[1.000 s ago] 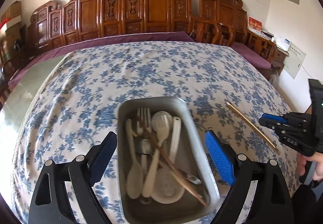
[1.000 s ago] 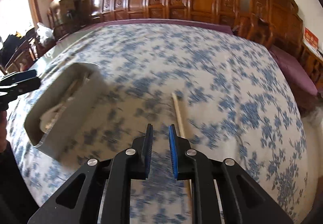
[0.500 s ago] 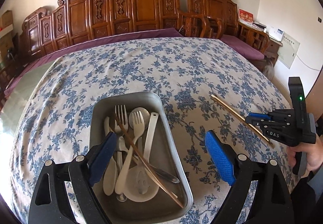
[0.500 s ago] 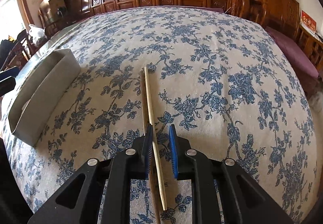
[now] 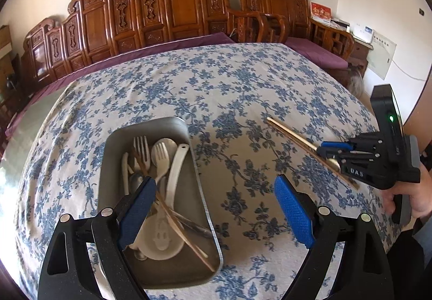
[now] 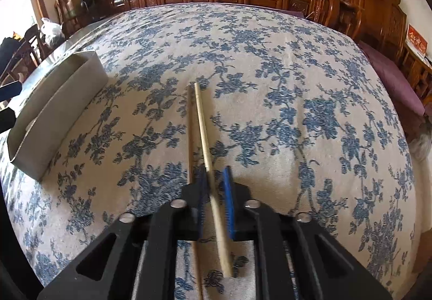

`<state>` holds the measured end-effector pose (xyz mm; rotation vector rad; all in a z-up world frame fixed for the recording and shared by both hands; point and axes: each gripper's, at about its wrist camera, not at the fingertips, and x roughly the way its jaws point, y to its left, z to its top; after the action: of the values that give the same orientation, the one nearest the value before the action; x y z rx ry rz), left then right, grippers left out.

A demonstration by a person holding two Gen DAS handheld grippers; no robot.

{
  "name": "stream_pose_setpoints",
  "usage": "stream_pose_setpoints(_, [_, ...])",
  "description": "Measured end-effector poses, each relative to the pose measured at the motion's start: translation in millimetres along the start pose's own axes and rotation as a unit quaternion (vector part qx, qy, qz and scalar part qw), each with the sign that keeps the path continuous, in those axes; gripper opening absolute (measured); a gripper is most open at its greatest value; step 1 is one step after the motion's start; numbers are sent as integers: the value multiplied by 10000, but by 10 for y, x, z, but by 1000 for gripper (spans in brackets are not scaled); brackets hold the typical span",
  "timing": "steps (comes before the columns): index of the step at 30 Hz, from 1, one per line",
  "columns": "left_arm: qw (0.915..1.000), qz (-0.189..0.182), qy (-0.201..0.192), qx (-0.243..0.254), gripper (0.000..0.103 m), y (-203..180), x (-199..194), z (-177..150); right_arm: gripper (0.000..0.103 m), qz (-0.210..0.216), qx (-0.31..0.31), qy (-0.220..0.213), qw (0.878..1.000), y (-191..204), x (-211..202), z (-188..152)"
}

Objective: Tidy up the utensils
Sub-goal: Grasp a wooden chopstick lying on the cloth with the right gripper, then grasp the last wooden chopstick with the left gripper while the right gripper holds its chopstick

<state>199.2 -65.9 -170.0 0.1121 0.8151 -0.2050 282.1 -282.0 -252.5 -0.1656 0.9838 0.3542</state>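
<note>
A metal tray (image 5: 201, 192) holds forks (image 5: 140, 144), white spoons (image 5: 175, 165) and a pair of brown chopsticks (image 5: 178, 229). My left gripper (image 5: 213, 183) hangs open above the tray's right rim, its left finger over the utensils. Two chopsticks (image 5: 291, 135) lie on the floral cloth to the right. My right gripper (image 6: 214, 175) is low over them. Its jaws are closing, with the light chopstick (image 6: 202, 127) between the pads and tilted. The darker chopstick (image 6: 191, 143) lies just left of the jaws. The tray (image 6: 56, 110) shows at the far left of the right wrist view.
The blue floral tablecloth (image 5: 243, 78) covers a large round table. Carved wooden chairs (image 5: 183, 8) line the far side, with purple cushions (image 5: 316, 54) beside them. A hand (image 5: 413, 197) holds the right gripper's handle at the table's right edge.
The left gripper drifted right, so the tray slid left in its view. The right gripper came down over the chopsticks and its jaws narrowed around the light one, which tilted.
</note>
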Motion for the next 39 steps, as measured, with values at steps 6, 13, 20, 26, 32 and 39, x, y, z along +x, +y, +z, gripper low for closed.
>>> stream_pose_setpoints(6, [9999,-18,64,109,85,-229,33,15,6,79,234,-55,9997,-167,-56,-36])
stream_pose_setpoints(13, [9994,-147,235,196,85,-542,274,129,6,37,678,-298,9972,-478,-165,-65])
stream_pose_setpoints(20, [9984,-288,457,189,85,-801,624,262,6,9,1099,-443,9930,-729,-211,-77])
stream_pose_setpoints(26, [9973,-342,592,270,85,-1032,864,335,6,4,1281,-542,9903,-829,-244,-86])
stream_pose_setpoints(32, [9959,-386,731,366,85,-1209,1060,359,6,38,1399,-655,9880,-888,-292,-76])
stream_pose_setpoints(39, [9939,-266,938,512,85,-1322,1260,335,6,90,1454,-717,9867,-892,-317,-63])
